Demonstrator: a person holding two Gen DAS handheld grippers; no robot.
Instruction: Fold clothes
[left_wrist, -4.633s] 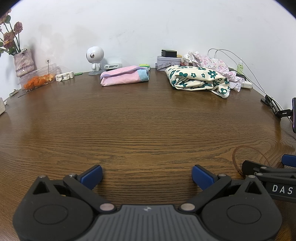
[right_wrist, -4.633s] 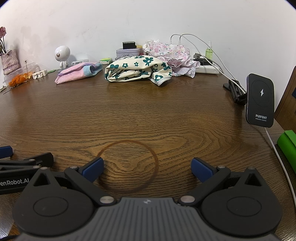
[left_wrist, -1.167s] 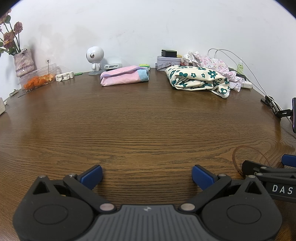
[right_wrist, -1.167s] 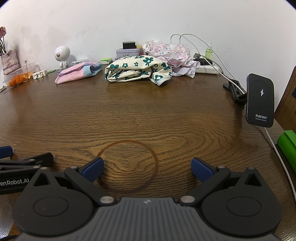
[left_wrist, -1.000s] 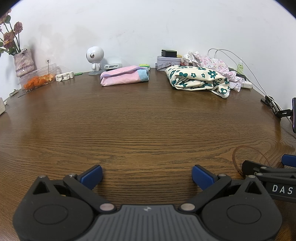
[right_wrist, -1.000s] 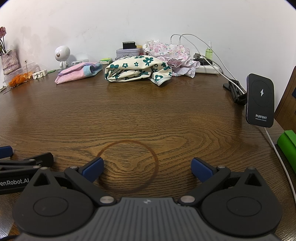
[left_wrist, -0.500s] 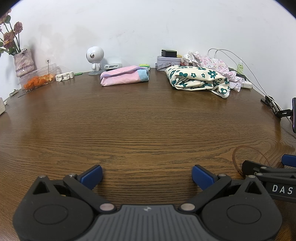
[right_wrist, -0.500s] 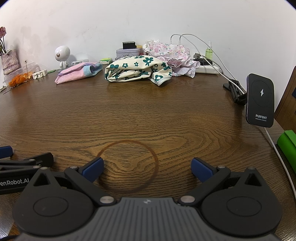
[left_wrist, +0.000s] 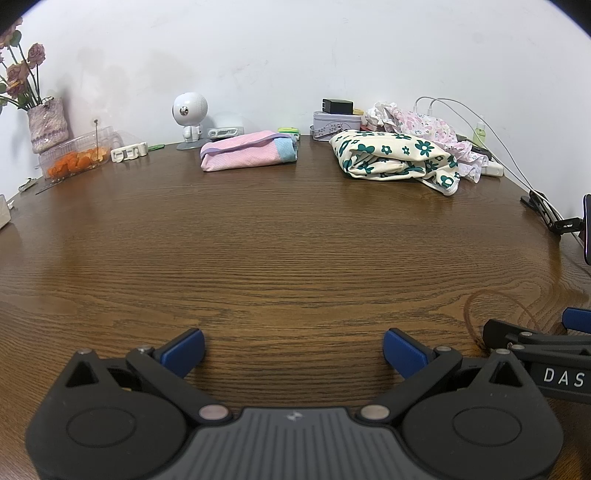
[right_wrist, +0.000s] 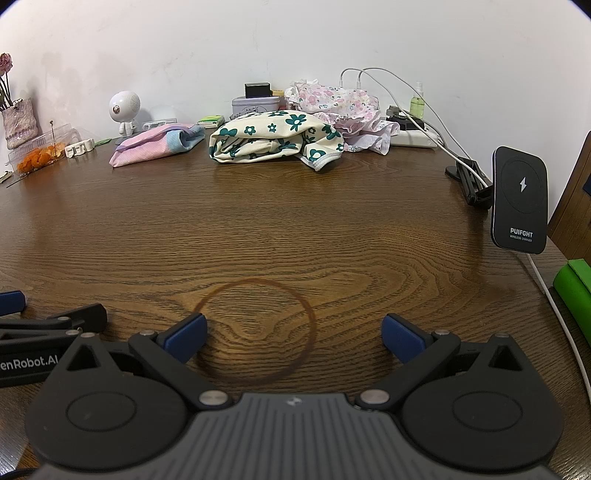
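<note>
1. Left wrist view. Left gripper (left_wrist: 293, 350) low over the near edge of the table (left_wrist: 280, 251), jaws spread wide, nothing between them. Bare wood ahead.
2. Clothes sit well apart from it, along the far edge near the wall: pink cloth (left_wrist: 247, 150), already folded flat; floral garment (left_wrist: 397, 158), bunched loosely; behind it a pale pink-print garment (left_wrist: 421, 120), crumpled.
3. Judgement: no fold in hand yet; this is the start of a reach. Likely next piece is the floral garment. The move calls for a long forward reach, a grip on an edge, and a drag to the clear middle to spread it.
4. Right wrist view. Right gripper (right_wrist: 293, 338) also low at the near edge, jaws wide, empty, just over a ring stain (right_wrist: 258, 328). The left gripper's side shows at far left, just beside.
5. Floral garment (right_wrist: 275, 138) lies straight ahead; a hem corner hangs out on its right.
6. Clutter: tin (right_wrist: 255, 104) and cables (right_wrist: 402, 94) close behind the clothes, charger stand (right_wrist: 520, 199) at right, snack box (right_wrist: 37, 157) and toy figure (right_wrist: 125, 107) at left. Risk, judged: a cable snagging when the rear garment is pulled.
</note>
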